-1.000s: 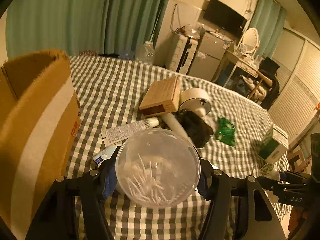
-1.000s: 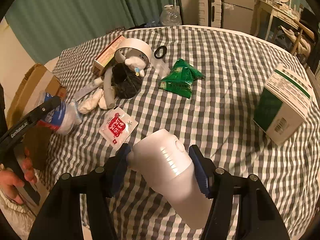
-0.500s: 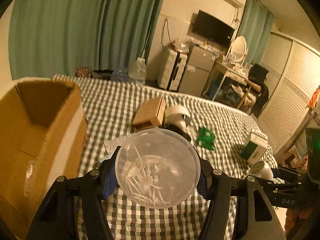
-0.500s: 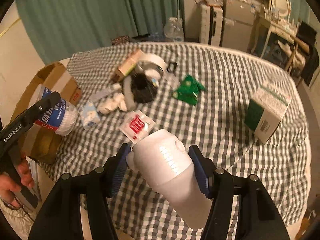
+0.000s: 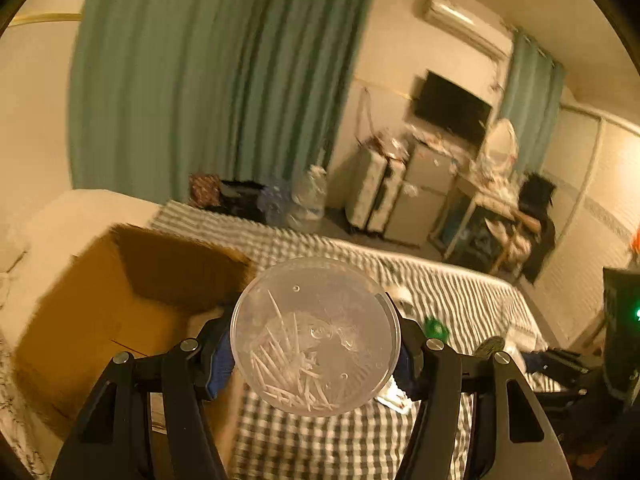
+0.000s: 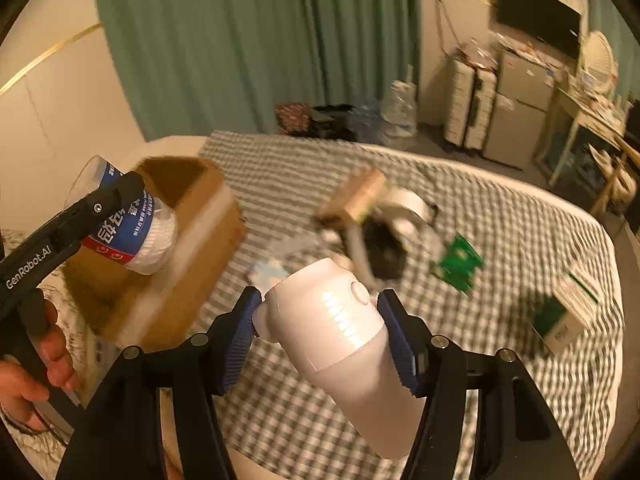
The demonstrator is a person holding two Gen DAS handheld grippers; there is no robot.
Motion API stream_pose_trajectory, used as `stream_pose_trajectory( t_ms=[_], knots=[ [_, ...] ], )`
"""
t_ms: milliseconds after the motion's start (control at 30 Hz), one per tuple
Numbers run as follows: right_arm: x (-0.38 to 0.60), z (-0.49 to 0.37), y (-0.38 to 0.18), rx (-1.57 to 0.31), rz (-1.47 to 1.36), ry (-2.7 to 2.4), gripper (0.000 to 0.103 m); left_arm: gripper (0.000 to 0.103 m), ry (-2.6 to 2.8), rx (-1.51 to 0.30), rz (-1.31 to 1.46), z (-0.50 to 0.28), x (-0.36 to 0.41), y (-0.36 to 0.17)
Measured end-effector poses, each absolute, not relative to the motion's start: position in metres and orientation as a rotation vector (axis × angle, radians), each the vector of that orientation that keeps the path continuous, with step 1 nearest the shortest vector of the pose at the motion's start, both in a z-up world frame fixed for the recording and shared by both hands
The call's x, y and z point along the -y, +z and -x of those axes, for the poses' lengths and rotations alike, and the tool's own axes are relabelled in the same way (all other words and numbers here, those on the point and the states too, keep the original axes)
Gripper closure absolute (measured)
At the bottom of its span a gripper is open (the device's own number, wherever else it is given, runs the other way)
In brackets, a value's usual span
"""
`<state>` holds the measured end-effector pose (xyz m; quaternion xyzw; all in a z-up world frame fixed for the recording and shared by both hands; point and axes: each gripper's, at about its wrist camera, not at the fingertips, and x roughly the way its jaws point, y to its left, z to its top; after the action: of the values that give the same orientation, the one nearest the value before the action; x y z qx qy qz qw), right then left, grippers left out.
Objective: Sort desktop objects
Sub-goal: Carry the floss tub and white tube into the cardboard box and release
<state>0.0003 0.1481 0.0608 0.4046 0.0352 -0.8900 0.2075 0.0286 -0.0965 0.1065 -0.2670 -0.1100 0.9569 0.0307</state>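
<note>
My left gripper [image 5: 316, 350] is shut on a clear round tub of cotton swabs [image 5: 316, 336], held in the air beside an open cardboard box [image 5: 120, 304]. From the right wrist view the same tub [image 6: 132, 228] shows a blue and red label and hangs over the box [image 6: 188, 208]. My right gripper [image 6: 320, 332] is shut on a white plastic device [image 6: 340, 332] with a round button, lifted above the checked cloth [image 6: 500, 248]. A person's hand [image 6: 36, 364] grips the left tool's handle.
On the cloth lie a wooden block [image 6: 360, 196], a white tape roll [image 6: 408, 204], a black fuzzy item [image 6: 384, 252], a green packet [image 6: 460, 264] and a green-and-white carton [image 6: 568, 312]. Beyond the cloth stand curtains, a water jug [image 6: 400, 112], cabinets and a desk.
Both grippers have risen with their loads. The left one has swung toward the cardboard box, whose open inside now shows. The table items look smaller and farther in both views.
</note>
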Motion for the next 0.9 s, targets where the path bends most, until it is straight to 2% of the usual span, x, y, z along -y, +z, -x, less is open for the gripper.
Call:
stream_pose_trajectory(
  t_ms=[200, 500, 667, 867, 900],
  knots=[
    [-0.082, 0.002, 0.077, -0.111, -1.037, -2.376, 0.043, 0.038, 3.092, 0.329, 0.773, -0.043, 0.151, 0.125],
    [0.007, 0.022, 0.055, -0.092, -1.074, -2.235, 0.043, 0.038, 3.201, 0.384, 1.010, -0.033, 0.216, 0.080],
    [0.027, 0.044, 0.042, 0.022, -1.136, -2.224, 0.043, 0.038, 3.173, 0.423, 1.141, -0.021, 0.230, 0.053],
    [0.037, 0.077, 0.038, 0.279, -1.206, -2.146, 0.042, 0.038, 3.167, 0.449, 1.179, -0.019, 0.235, 0.045],
    [0.039, 0.080, 0.040, 0.317, -1.205, -2.134, 0.039, 0.038, 3.168, 0.453, 1.173, -0.019, 0.234, 0.046]
  ],
)
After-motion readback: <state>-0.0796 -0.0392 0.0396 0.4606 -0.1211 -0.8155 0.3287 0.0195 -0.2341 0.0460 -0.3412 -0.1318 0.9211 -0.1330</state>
